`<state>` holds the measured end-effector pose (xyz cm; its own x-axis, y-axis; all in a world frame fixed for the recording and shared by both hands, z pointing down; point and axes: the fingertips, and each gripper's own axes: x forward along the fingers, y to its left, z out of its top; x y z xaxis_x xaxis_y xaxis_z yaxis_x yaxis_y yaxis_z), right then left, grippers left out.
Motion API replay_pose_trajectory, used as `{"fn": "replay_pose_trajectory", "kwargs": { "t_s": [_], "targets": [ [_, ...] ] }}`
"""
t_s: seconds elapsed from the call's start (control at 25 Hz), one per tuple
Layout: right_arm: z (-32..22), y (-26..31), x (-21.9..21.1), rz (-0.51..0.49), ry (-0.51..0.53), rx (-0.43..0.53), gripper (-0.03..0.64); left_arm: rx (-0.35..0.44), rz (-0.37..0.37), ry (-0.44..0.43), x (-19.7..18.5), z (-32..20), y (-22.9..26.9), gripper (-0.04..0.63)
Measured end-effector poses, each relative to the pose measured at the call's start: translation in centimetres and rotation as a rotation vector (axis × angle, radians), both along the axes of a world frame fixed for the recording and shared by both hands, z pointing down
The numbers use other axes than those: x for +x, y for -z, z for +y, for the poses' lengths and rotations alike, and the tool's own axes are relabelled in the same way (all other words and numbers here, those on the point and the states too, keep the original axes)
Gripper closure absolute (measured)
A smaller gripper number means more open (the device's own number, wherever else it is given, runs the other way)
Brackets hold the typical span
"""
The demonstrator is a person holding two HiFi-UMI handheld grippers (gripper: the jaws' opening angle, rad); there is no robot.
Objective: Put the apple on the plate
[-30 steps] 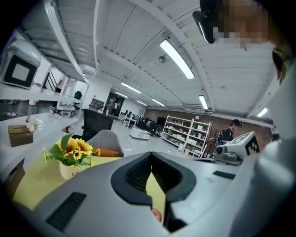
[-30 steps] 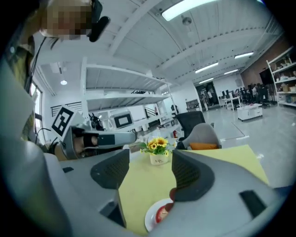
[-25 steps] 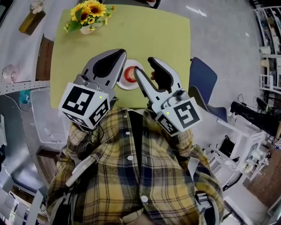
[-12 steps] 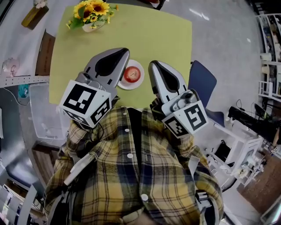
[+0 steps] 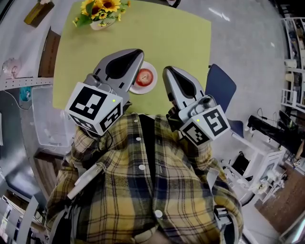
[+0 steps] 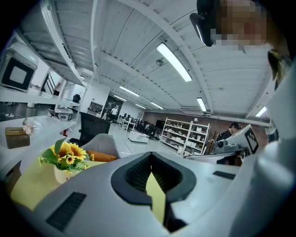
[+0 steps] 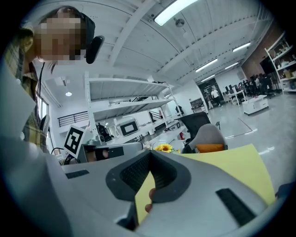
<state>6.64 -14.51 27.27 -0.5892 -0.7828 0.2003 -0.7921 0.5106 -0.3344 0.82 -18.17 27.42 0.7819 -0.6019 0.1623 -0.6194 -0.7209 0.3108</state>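
The left hand-held gripper (image 5: pixel 137 54) is seen clenched and empty: in its own view (image 6: pixel 151 154) the jaw tips are pressed together, and only yellow worktop is seen through the gap behind them. The right hand-held gripper (image 5: pixel 167 71) is likewise clenched on nothing, its tips met in its own view (image 7: pixel 150 153). Both are held close to level above the near edge of the worktop (image 5: pixel 171 38), side by side and apart. Between them the plate (image 5: pixel 151 85) is set near that edge, its left side covered by the left jaws in the head view. The apple (image 5: pixel 144 76) is placed on the plate. Sunflowers (image 5: pixel 101 8) are stood at the worktop's far left corner. A blue chair (image 5: pixel 220 86) is seen just beside its right edge.
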Motion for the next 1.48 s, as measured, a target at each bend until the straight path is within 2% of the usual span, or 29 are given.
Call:
{"fn": "replay_pose_trajectory", "kwargs": {
  "t_s": [1.04,1.2,1.48],
  "targets": [
    [0.5,-1.5,-0.4,0.07,0.077,-0.058,0.621,-0.032,-0.013,0.028,0.3,-0.1,-0.9,0.588],
    [0.2,-1.0,0.1,0.078,0.073,-0.048,0.621,-0.044,-0.017,-0.012,0.7,-0.4,-0.9,0.588],
    [1.5,-0.9,0.7,0.093,0.079,-0.055,0.621,0.001,-0.111,-0.105,-0.4,-1.3,0.5,0.588]
  ]
}}
